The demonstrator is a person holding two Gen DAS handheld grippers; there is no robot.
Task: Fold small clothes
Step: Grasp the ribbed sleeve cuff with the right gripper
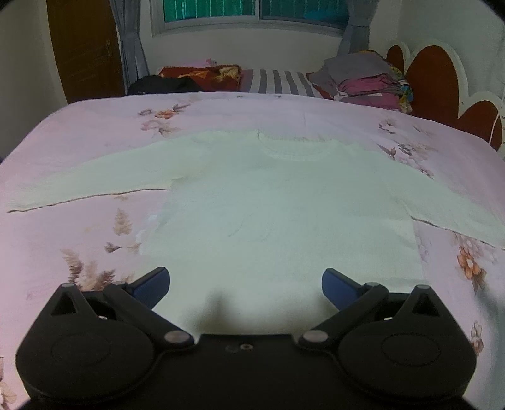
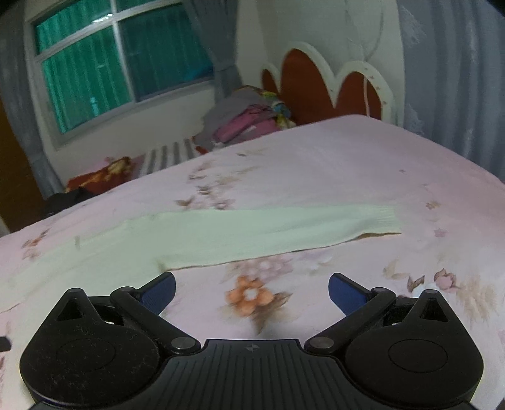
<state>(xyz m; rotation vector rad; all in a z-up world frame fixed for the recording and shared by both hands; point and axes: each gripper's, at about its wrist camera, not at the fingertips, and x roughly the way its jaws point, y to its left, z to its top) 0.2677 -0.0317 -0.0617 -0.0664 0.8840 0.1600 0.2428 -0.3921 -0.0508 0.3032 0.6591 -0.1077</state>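
A pale green long-sleeved sweater [image 1: 268,205] lies flat on the pink floral bedspread [image 1: 94,132], neck toward the far side, both sleeves spread outward. My left gripper [image 1: 245,287] hovers open over the sweater's near hem, nothing between its blue pads. In the right wrist view the sweater's right sleeve [image 2: 268,231] stretches across the bedspread [image 2: 347,164], cuff at the right. My right gripper [image 2: 252,293] is open above the bedspread, just short of the sleeve, holding nothing.
A stack of folded clothes [image 1: 369,82] sits at the far right by the red and white headboard [image 1: 442,85]. A striped cloth [image 1: 277,82], a red patterned blanket [image 1: 202,75] and a dark item [image 1: 161,85] lie along the far edge under the window [image 1: 252,12].
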